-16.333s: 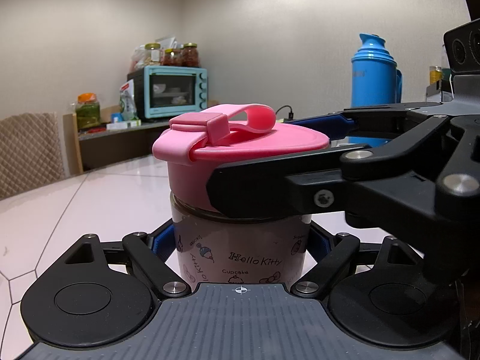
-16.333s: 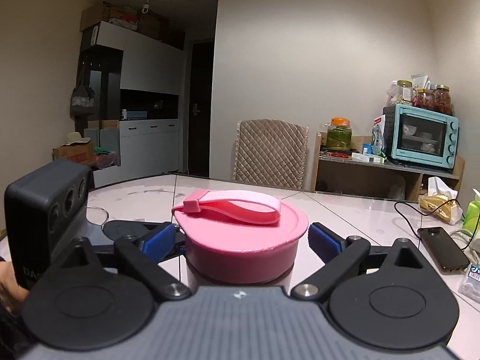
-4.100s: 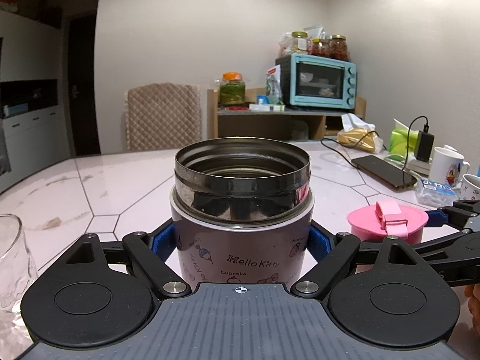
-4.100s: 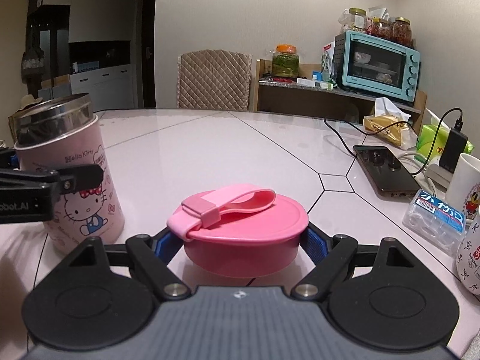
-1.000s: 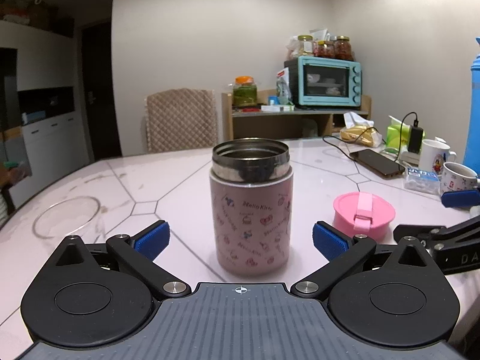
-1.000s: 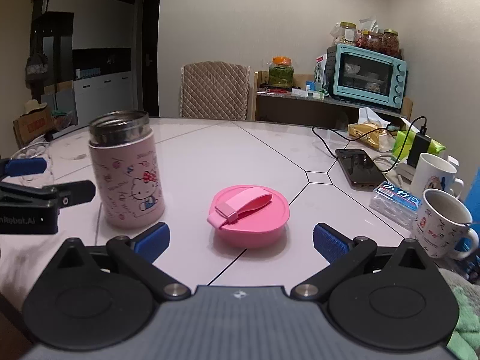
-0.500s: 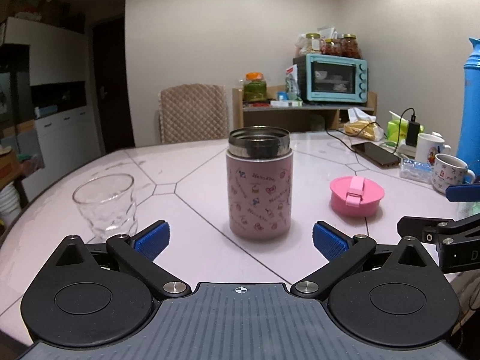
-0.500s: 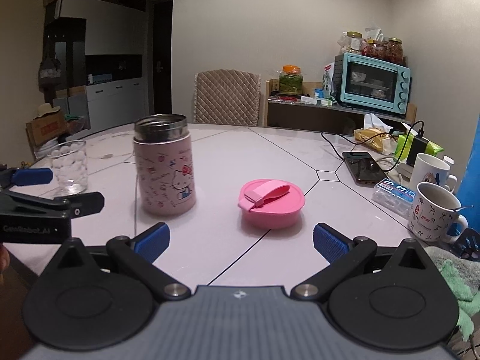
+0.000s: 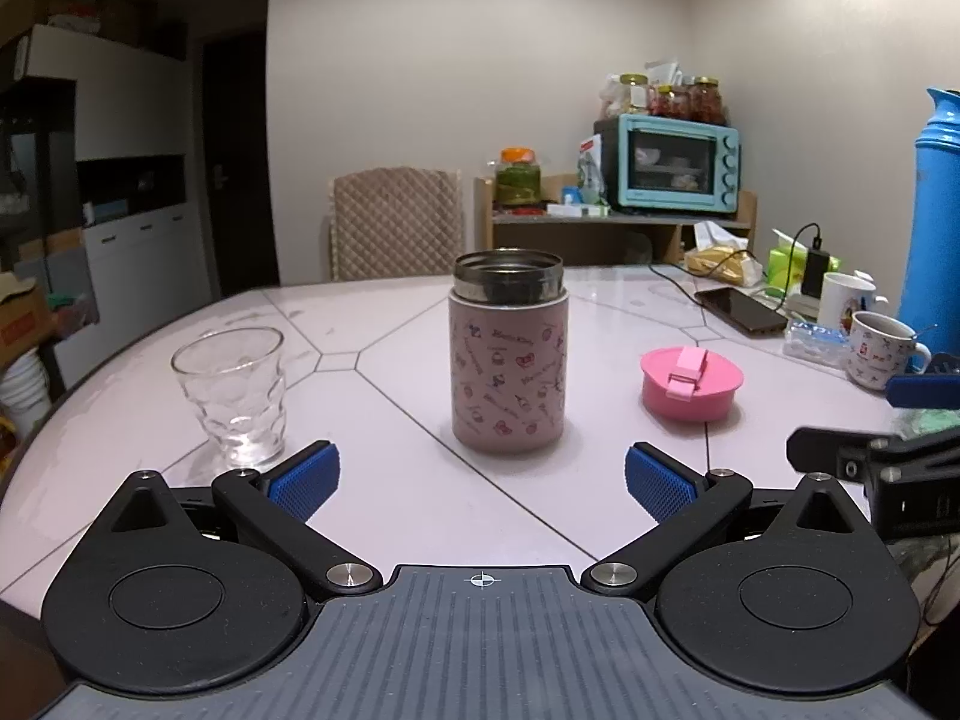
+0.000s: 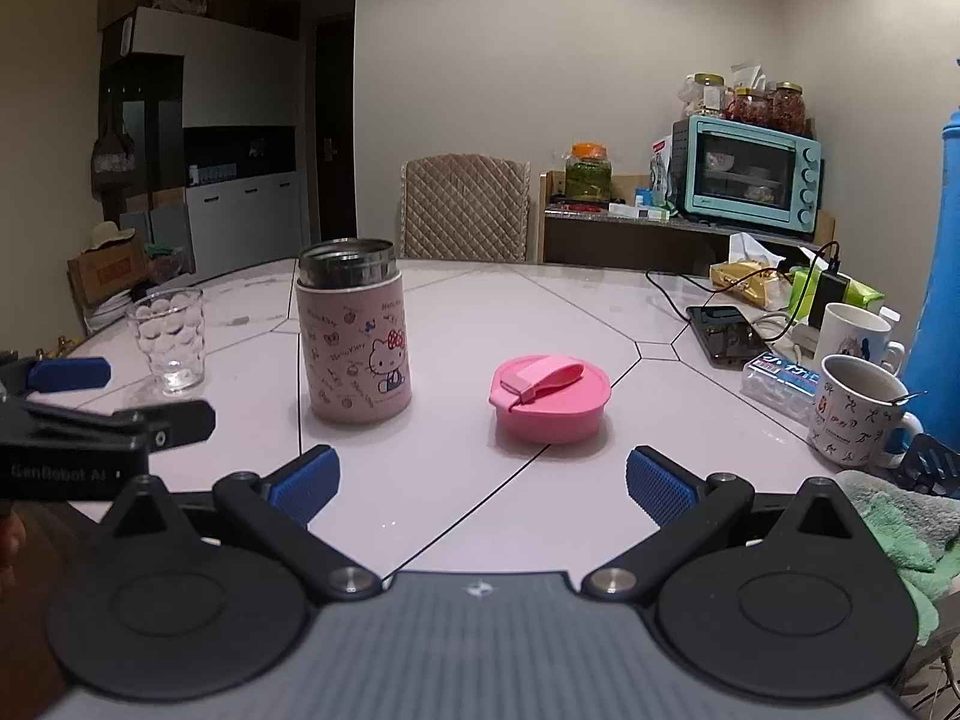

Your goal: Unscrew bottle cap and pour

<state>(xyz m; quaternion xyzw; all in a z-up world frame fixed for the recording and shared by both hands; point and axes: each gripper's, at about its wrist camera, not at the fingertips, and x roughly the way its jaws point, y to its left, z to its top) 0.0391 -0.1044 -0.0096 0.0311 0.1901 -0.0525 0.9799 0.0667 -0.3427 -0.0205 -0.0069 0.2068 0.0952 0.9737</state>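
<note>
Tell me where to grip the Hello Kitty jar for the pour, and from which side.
Take the Hello Kitty jar around the middle of its straight pink wall, coming in level from the front with the open left gripper, which already faces it. It stands upright and uncapped, so keep below the steel rim. The glass stands to its left, the pink cap to its right.

I can read "Hello Kitty" printed on the pink bottle (image 10: 354, 348) and "GenRobot AI" on my left gripper (image 10: 72, 471).
</note>
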